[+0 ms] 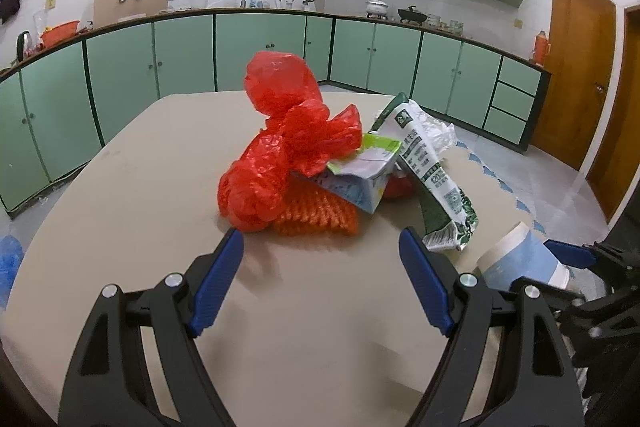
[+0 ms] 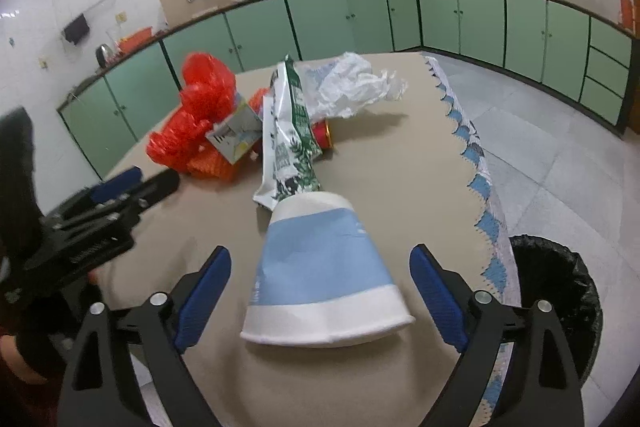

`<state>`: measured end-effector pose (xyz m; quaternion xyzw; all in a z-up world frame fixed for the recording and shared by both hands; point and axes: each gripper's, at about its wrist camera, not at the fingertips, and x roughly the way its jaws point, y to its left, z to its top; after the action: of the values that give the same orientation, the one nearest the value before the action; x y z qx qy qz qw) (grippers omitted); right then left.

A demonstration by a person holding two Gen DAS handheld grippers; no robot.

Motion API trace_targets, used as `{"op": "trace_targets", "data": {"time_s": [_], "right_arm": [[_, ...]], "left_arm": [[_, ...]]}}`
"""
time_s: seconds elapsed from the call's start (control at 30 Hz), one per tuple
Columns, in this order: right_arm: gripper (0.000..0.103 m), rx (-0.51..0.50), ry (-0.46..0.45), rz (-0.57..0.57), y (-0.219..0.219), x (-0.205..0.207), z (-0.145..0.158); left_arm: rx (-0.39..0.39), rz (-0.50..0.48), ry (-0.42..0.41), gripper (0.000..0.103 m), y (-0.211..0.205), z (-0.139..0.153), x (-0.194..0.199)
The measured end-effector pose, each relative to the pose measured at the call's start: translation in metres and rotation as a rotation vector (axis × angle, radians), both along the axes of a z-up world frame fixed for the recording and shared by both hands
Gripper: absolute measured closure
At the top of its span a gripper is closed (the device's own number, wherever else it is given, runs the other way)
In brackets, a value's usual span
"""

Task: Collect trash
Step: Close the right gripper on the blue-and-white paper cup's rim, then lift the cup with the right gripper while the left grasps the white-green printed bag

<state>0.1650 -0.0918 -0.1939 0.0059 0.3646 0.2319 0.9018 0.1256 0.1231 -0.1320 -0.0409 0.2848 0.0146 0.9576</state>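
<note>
Paper cup (image 2: 320, 267): lies tipped on tabletop (image 2: 380, 163), between my right hand-held gripper (image 2: 320, 291) jaws, untouched.
Right hand-held gripper: released.
Left hand-held gripper (image 1: 320, 267): released, empty, facing red plastic bag (image 1: 276, 143).
Risk: I judge closing crushes or rolls the cup.
Bin (image 2: 560, 291): beside tabletop.

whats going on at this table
Someone with a gripper in each hand is clearing trash off a table. The right gripper is open around a tipped blue-and-white paper cup, not yet clamped. The left gripper is open, facing the red plastic bag. A black-lined bin sits beside the table.
</note>
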Motion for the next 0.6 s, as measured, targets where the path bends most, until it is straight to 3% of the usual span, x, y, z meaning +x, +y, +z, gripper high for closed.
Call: {"op": "trace_targets", "data": {"time_s": [0.27, 0.3, 0.6], "right_arm": [[0.015, -0.055, 0.05, -0.034, 0.003, 0.009, -0.015], [0.021, -0.068, 0.046, -0.035, 0.003, 0.008, -0.016], [0.041, -0.063, 0.043, -0.007, -0.007, 0.008, -0.009]], "left_arm": [[-0.001, -0.003, 0.005, 0.025, 0.003, -0.001, -0.003], [-0.003, -0.005, 0.006, 0.025, 0.003, -0.001, -0.003], [-0.011, -0.04, 0.008, 0.025, -0.01, 0.0, 0.0]]}}
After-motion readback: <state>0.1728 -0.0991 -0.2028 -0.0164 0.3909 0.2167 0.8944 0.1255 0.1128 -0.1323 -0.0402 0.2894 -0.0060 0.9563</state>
